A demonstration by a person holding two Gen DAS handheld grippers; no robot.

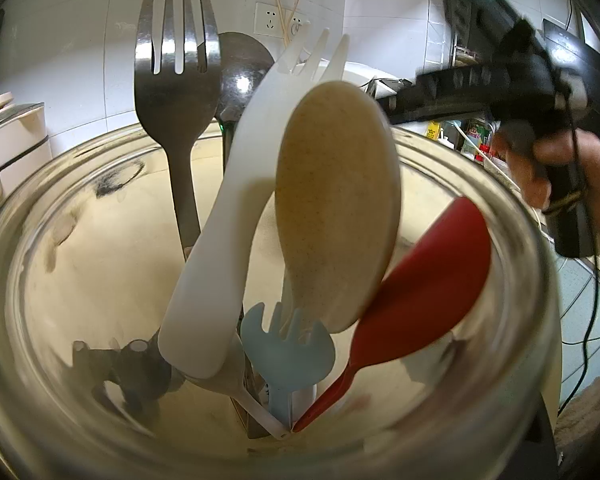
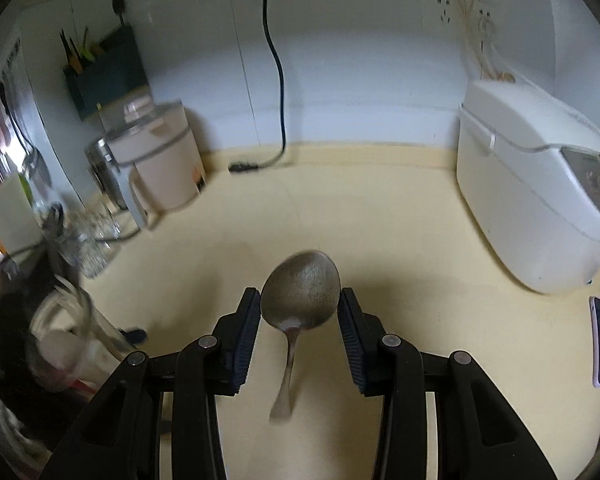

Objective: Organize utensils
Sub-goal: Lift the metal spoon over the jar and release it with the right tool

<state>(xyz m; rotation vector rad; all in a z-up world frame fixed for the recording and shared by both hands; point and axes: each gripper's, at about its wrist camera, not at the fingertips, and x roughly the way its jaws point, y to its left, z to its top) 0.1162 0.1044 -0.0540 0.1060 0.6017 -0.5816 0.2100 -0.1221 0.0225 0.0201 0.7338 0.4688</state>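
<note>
The right gripper (image 2: 299, 312) stood wide open above the yellow countertop (image 2: 400, 232), its two black fingers (image 2: 246, 332) flanking the bowl of a metal spoon (image 2: 300, 292) without visibly clamping it. The spoon lay on the countertop between the fingers, bowl far, handle pointing near. A white rice cooker (image 2: 540, 200) sat at the far right, and a beige pot (image 2: 160, 160) at the far left, with a black cable (image 2: 274, 60) hanging down the wall between them.

The left gripper's own fingers were hidden in the left wrist view, so its opening could not be told. That view looked straight into a glass jar (image 1: 28, 280) holding a steel fork (image 1: 176, 80), a dark spoon (image 1: 244, 68), a white plastic fork (image 1: 236, 216), a beige spoon (image 1: 336, 208), a red spoon (image 1: 428, 288) and a small blue fork (image 1: 288, 352), all standing handles down. The right gripper body (image 1: 532, 72) appeared at the far right of this view.
</note>
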